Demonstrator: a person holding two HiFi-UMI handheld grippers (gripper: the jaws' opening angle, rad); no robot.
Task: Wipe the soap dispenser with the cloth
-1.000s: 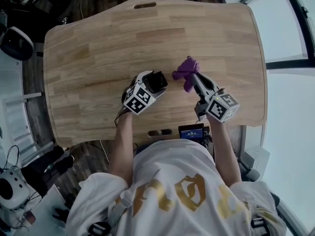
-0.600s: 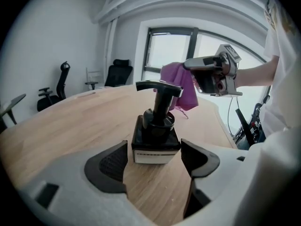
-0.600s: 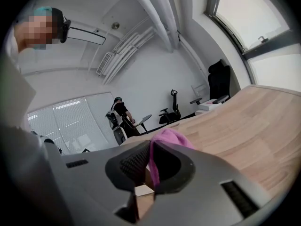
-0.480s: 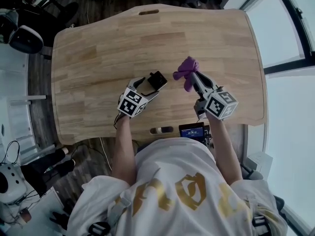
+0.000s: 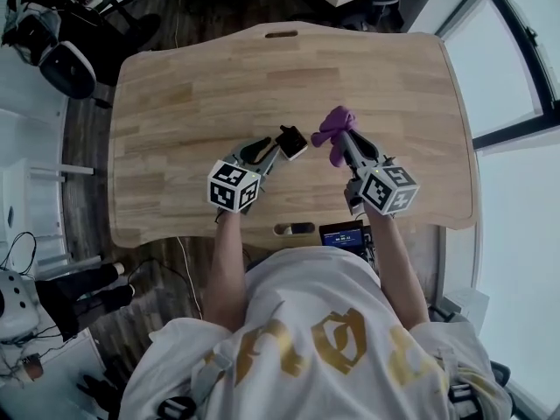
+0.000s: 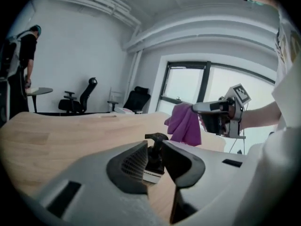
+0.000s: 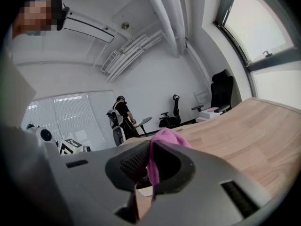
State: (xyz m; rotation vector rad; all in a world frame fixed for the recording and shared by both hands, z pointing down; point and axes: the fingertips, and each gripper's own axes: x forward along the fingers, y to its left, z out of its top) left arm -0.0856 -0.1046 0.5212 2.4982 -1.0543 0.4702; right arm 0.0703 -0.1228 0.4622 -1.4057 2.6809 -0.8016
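1. So, the left hand-held gripper is clamped on the soap dispenser. Its jaws have just been closing, and the dark little bottle sits right between the pads, upright, with the pump head poking up above them.
2. The right hand-held gripper is pinched shut on the purple cloth. One fold is trapped between the jaws and the rest is bunched up past the tips.
3. Why hold them like this? My guess is that one side steadies the bottle low on its body so the pump and top stay exposed. The other keeps the loose bunch of cloth out front as a wiping pad.
4. In the head view the two are near each other but apart, with the dispenser to the left of the cloth. Both are over the middle of the wooden table, a bit toward the person's side. The cloth isn't touching the bottle, so I'd say the wiping hasn't started yet.
5. The dispenser looks held up off the table rather than standing on it, but I can't be totally sure from these angles.
6. Container-wise, the dispenser is the only one here. Its body is dark and opaque, so there's no telling whether there's any soap inside.
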